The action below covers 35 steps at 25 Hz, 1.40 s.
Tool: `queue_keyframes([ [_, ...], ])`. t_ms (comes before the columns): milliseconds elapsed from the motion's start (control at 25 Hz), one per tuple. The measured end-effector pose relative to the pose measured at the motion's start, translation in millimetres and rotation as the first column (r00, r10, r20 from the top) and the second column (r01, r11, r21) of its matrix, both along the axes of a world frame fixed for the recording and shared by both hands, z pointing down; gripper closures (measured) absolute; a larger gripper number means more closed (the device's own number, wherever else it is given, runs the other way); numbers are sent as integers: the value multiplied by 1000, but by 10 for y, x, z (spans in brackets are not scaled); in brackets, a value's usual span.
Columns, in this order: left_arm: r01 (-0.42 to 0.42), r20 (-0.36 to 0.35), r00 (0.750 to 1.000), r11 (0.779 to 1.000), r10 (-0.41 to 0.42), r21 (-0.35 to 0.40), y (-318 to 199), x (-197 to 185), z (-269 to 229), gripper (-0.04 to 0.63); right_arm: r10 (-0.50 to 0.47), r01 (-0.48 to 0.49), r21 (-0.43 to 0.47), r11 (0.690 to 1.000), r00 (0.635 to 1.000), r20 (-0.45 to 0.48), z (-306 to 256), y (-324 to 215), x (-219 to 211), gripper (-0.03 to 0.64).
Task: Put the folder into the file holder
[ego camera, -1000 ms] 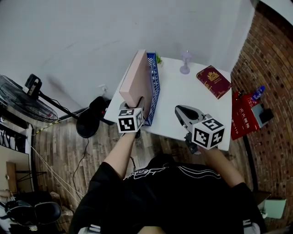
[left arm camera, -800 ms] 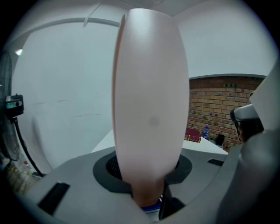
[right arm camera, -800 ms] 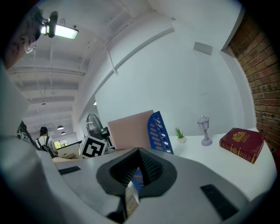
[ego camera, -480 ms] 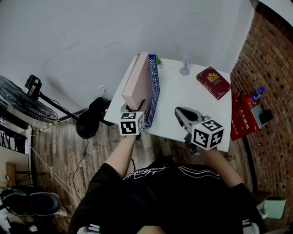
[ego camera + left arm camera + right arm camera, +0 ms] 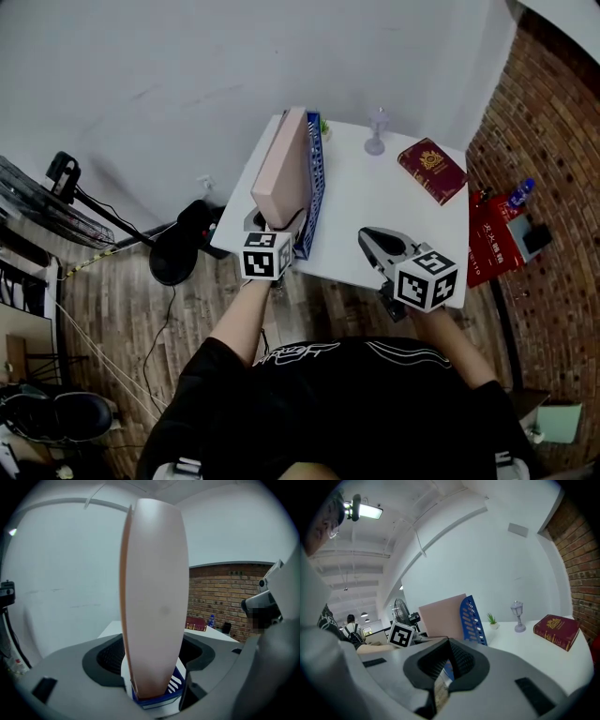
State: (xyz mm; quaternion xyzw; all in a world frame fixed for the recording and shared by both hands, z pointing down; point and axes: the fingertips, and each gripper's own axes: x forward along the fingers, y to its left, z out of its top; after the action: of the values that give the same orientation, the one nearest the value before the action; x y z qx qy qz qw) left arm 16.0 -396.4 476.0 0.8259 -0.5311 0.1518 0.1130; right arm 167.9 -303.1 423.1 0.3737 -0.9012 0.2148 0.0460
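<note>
A pink folder (image 5: 281,173) stands on edge inside the blue file holder (image 5: 316,187) at the left end of the white table (image 5: 398,211). My left gripper (image 5: 277,223) is at the folder's near end. Its jaws are opening and stand wide on either side of the folder (image 5: 154,597), with a gap showing on the right above the holder's front (image 5: 159,701). My right gripper (image 5: 367,236) hovers shut and empty over the table's front right. In the right gripper view, the folder (image 5: 440,616) and holder (image 5: 472,618) lie ahead on the left.
A red book (image 5: 433,169) lies at the back right of the table, with a small lamp (image 5: 376,131) and a tiny plant (image 5: 324,125) along the back edge. A standing fan (image 5: 42,192) is on the floor to the left, and a red bag (image 5: 489,239) to the right.
The folder has dropped from a leaning, raised pose into the holder and now stands straighter. The left gripper has eased back slightly. The right gripper has barely moved.
</note>
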Motion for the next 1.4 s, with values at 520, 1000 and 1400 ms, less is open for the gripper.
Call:
queue_keyframes([
  [520,-155,-149,978,986,145,-59,959,-246,-601,343,-134,130,74,989,989,57,-363,602,-455,617],
  [1000,-269,-289,916,961,277,67,2172,-220,-1172,549,-224,212,160,964,973,60,-587,1388,-786,617],
  [1400,-292,-342,892,954,297,69,2696,-257,-1145,551,-138,121,122,985,979,149,-607,1873,-726,617],
])
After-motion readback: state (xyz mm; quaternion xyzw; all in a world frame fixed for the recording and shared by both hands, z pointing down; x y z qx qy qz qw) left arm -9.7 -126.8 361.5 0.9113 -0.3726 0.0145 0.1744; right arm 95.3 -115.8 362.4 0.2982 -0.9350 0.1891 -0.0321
